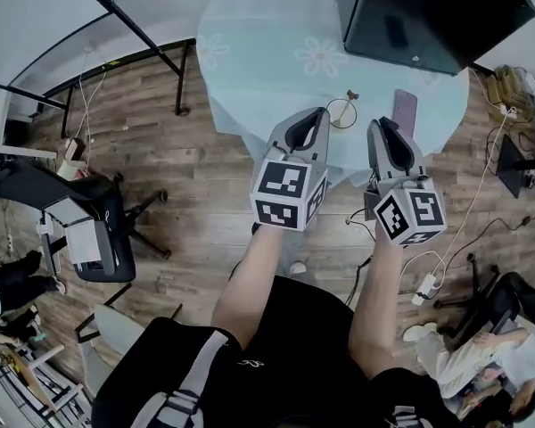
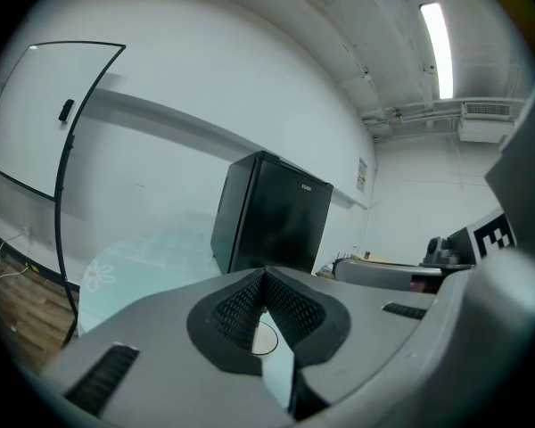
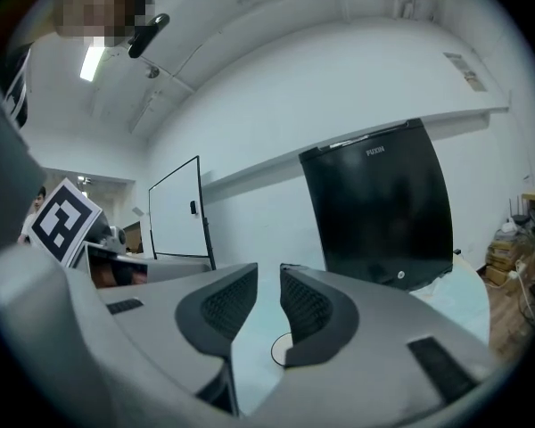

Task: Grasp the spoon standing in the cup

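Note:
A clear cup (image 1: 342, 114) stands near the front edge of the round table (image 1: 250, 52), which has a pale flowered cloth. A spoon (image 1: 351, 95) stands upright in the cup. My left gripper (image 1: 319, 112) is just left of the cup with its jaws closed together and nothing between them. My right gripper (image 1: 379, 123) is just right of the cup, its jaws apart around empty air. In the left gripper view the left gripper (image 2: 265, 279) shows the cup rim (image 2: 266, 339) below its tips. In the right gripper view the right gripper (image 3: 269, 279) stands above the cup rim (image 3: 281, 350).
A purple phone (image 1: 405, 110) lies right of the cup. A black cabinet (image 1: 437, 16) sits on the table's far right. An office chair (image 1: 80, 212) stands at the left, and cables with a power strip (image 1: 425, 283) lie on the wooden floor. A whiteboard (image 2: 36, 114) stands behind.

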`<state>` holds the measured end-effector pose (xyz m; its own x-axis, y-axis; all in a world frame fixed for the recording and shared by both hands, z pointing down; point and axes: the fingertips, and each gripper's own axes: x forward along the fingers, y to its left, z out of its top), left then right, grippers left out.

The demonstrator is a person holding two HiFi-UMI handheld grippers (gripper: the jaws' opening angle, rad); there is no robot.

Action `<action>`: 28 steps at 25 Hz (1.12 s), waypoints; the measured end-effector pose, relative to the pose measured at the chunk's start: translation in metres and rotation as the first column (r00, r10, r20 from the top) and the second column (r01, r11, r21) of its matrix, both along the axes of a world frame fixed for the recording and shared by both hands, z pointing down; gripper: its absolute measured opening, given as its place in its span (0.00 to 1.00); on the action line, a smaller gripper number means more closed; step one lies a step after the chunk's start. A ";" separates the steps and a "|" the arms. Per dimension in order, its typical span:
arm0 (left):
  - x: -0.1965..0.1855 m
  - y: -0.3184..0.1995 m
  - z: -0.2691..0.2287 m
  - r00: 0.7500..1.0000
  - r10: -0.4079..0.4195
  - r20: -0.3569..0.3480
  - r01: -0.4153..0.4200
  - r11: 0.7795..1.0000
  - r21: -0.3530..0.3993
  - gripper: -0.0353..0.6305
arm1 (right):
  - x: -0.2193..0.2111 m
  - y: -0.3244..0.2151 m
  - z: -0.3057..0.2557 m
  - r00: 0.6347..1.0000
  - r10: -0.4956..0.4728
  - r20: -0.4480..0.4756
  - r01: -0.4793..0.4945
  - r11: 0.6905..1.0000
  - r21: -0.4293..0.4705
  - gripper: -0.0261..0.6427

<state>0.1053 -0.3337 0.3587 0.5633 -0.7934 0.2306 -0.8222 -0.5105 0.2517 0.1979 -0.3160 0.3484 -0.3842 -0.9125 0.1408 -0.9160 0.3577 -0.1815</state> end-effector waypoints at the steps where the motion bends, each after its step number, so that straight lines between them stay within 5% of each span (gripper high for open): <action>1: 0.002 -0.005 0.005 1.000 0.004 0.003 -0.004 1.000 -0.010 0.06 | 0.000 -0.006 0.005 1.000 -0.003 0.000 0.003 1.000 -0.012 0.18; 28: 0.012 -0.073 0.112 1.000 0.029 -0.012 -0.031 0.978 -0.206 0.06 | 0.010 -0.086 0.128 1.000 -0.003 0.006 0.005 0.963 -0.269 0.28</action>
<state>0.1174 -0.4071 0.4703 0.5890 -0.7119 0.3826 -0.8045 -0.4712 0.3617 0.2074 -0.4024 0.4768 -0.3891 -0.8396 0.3790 -0.9134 0.2984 -0.2768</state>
